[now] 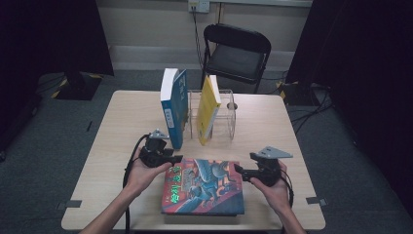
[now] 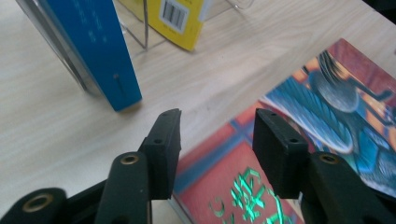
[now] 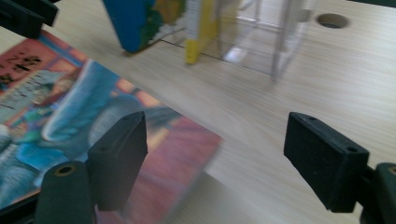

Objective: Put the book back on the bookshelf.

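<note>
A blue book (image 1: 174, 106) stands upright just above the frame's centre in the high view, leaning against the left side of a clear acrylic rack (image 1: 221, 119), and a yellow book (image 1: 208, 109) stands tilted inside that rack. They rest on a light wooden table (image 1: 122, 126) with a round hole (image 1: 232, 106) by the rack. Past the table's far edge, at upper centre, stands a black folding chair (image 1: 236, 51) on grey carpet (image 1: 48, 146), with a wall socket (image 1: 198, 5) above it.

The high view looks down across the table (image 1: 122, 122); both gripper views sit close and low, sharing the red book (image 2: 280, 154) and blue book (image 3: 133, 18).
</note>
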A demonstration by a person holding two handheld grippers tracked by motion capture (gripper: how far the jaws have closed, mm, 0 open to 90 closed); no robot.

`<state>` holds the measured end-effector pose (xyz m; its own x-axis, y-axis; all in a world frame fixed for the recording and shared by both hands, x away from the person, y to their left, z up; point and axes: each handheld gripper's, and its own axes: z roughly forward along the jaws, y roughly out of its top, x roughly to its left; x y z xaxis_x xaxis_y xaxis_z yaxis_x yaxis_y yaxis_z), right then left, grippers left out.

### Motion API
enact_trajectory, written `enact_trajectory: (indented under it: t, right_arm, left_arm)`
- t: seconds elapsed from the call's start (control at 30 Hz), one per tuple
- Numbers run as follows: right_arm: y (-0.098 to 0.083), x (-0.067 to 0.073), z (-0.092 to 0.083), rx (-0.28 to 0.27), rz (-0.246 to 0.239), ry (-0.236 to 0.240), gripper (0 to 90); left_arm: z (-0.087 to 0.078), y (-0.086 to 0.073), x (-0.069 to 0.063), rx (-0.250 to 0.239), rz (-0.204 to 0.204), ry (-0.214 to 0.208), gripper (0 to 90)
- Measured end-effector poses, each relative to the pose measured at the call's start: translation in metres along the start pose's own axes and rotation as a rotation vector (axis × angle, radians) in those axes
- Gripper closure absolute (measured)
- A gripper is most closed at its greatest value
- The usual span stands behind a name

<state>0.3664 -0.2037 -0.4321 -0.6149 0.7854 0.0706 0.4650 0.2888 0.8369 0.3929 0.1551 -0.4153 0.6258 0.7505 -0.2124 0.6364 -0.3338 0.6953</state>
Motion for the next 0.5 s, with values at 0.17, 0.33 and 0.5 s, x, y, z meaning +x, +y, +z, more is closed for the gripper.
enact_trajectory:
  t: [0.17, 0.33, 0.5]
  right_arm:
    - [0.005, 0.020, 0.027, 0.036, -0.050, 0.050, 19.4]
    - [0.007, 0.025, 0.043, 0.065, -0.055, 0.074, 19.9]
    - [0.003, 0.026, 0.053, 0.093, -0.056, 0.093, 19.2]
  left_arm:
    - [-0.005, -0.022, 0.007, 0.019, -0.032, 0.003, 49.8]
    - [-0.008, -0.040, 0.012, 0.017, -0.053, -0.020, 53.2]
    - [-0.007, -0.048, 0.002, 0.009, -0.016, -0.034, 53.4]
